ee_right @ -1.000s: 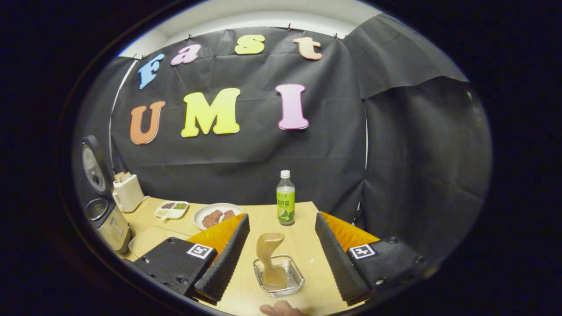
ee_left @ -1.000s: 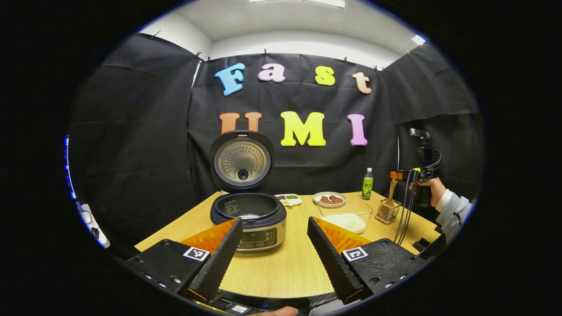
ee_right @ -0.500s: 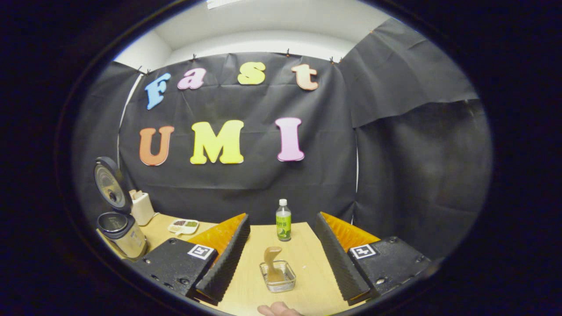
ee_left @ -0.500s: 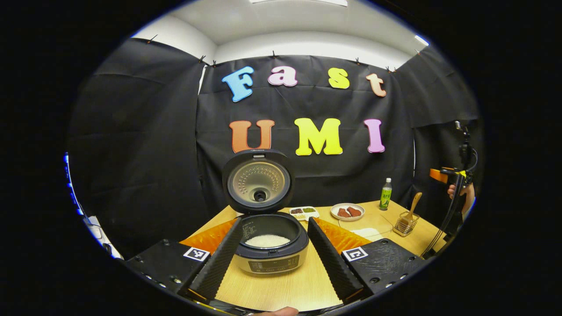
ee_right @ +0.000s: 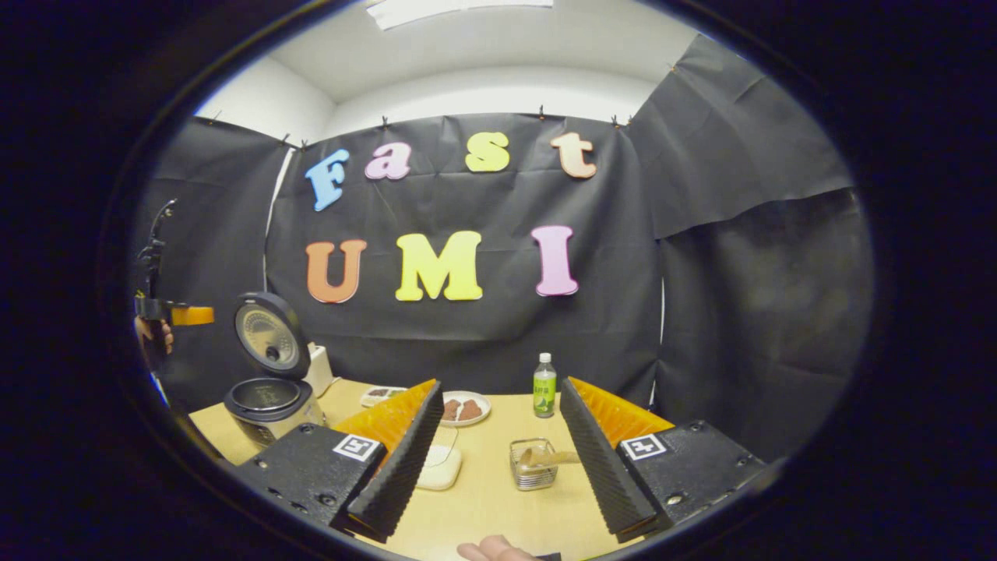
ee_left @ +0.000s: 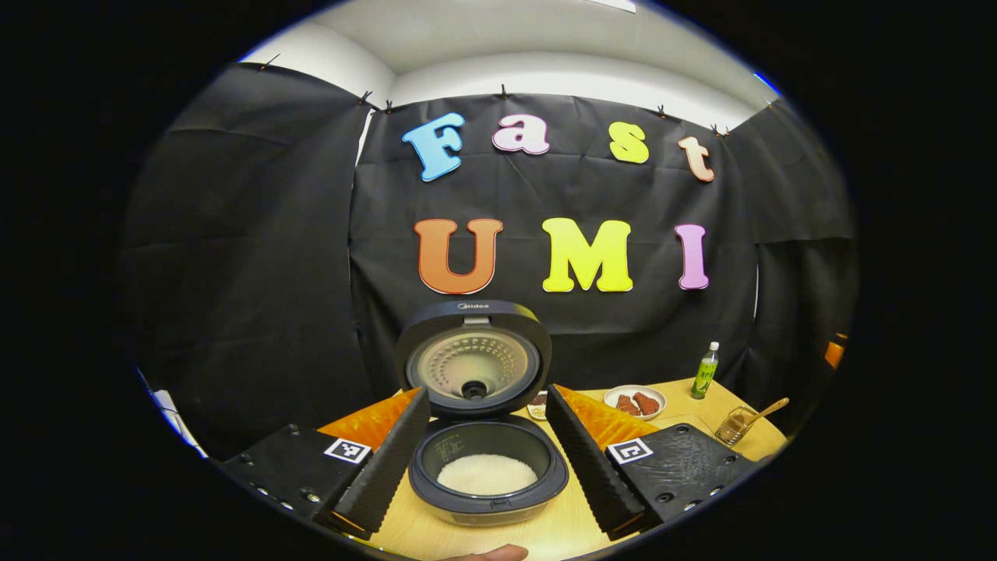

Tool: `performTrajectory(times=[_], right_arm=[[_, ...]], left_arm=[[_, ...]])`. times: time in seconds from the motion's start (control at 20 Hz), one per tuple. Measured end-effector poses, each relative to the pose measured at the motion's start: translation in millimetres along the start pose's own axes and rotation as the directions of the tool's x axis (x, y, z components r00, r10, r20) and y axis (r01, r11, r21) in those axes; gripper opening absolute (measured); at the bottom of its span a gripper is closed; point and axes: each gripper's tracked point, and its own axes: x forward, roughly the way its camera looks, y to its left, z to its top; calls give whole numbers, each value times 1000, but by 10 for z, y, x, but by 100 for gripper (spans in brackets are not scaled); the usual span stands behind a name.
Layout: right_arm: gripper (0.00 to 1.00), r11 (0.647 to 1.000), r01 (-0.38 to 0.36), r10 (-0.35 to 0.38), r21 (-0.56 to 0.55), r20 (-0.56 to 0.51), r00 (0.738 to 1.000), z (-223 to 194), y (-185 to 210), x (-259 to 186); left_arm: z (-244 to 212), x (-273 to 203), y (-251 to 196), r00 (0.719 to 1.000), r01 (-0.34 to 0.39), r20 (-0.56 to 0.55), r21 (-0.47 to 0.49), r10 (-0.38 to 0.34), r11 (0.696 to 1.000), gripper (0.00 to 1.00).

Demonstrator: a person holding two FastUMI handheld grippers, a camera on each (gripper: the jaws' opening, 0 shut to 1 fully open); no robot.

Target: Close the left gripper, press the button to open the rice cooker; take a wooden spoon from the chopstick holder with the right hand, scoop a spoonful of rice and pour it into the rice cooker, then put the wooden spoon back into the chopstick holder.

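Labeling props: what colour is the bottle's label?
Green, on the bottle with a white cap; clearest in the right gripper view.

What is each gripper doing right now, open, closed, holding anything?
Left gripper: open, holding nothing; the open black rice cooker sits beyond it.
Right gripper: open, holding nothing.

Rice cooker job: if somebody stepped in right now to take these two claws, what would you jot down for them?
Left claw: open, holding nothing, hovering in front of the rice cooker.
Right claw: open, holding nothing, aimed at the chopstick holder.
Rice cooker: lid up, white rice in the pot.
Wooden spoon: resting in the chopstick holder, leaning to one side.
Rice bowl: on the table beside the holder.
Done, as things lie: cooker opened, rice in, spoon in the holder.
Left: apparently nothing; just draw both claws back.
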Motion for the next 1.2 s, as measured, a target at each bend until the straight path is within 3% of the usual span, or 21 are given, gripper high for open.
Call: performTrajectory(times=[0.05, 0.1, 0.15, 0.2, 0.25, 0.3, 0.35, 0.4, 0.45, 0.9, 1.1, 1.15, 1.2], right_arm=[[96, 1000, -10, 10, -11, 3, 1000, -8, 6, -26], [98, 1000, -14, 15, -18, 4, 1000, 5, 10, -31], [97, 1000, -18, 19, -23, 11, 1000, 27, -9, -50], [96, 999, -23, 24, -31, 11, 1000, 42, -12, -39], [97, 999, -26, 26, -34, 12, 1000, 39, -30, -20], [99, 999, -28, 28, -32, 13, 1000, 32, -49, -1], [99, 999, -31, 31, -30, 14, 999, 25, -63, 28], [98, 999, -37, 38, -29, 18, 999, 13, -69, 37], [99, 999, -40, 40, -28, 21, 999, 0, -86, 46], [97, 997, -78, 77, -27, -3, 997, -213, -94, 139], [98, 995, -97, 96, -23, -10, 995, -248, -94, 164], [99, 995, -98, 98, -25, -14, 995, -268, -110, 169], [97, 995, -99, 98, -27, -15, 995, -274, -123, 180]], left_arm=[[37, 133, 28, 1000, -6, -9, 1, 6, 1000, 95], [87, 228, 78, 1000, -20, -9, 6, 20, 1000, 86], [173, 361, 152, 999, -40, 3, 6, 40, 999, 95], [254, 465, 190, 999, -50, 13, -3, 50, 999, 95], [324, 567, 210, 998, -50, 28, -19, 51, 999, 86], [374, 676, 218, 998, -47, 30, -39, 48, 998, 95], [428, 776, 248, 998, -50, 32, -59, 52, 997, 86], [479, 887, 286, 998, -58, 31, -73, 60, 996, 86], [522, 988, 312, 998, -62, 28, -83, 65, 995, 95], [699, 1729, 424, 991, -130, 28, -41, 131, 991, 95], [786, 1908, 487, 989, -131, 45, -119, 138, 984, 95], [772, 1953, 502, 989, -137, 34, -139, 143, 981, 100], [734, 1995, 534, 989, -142, 24, -154, 147, 978, 95]])
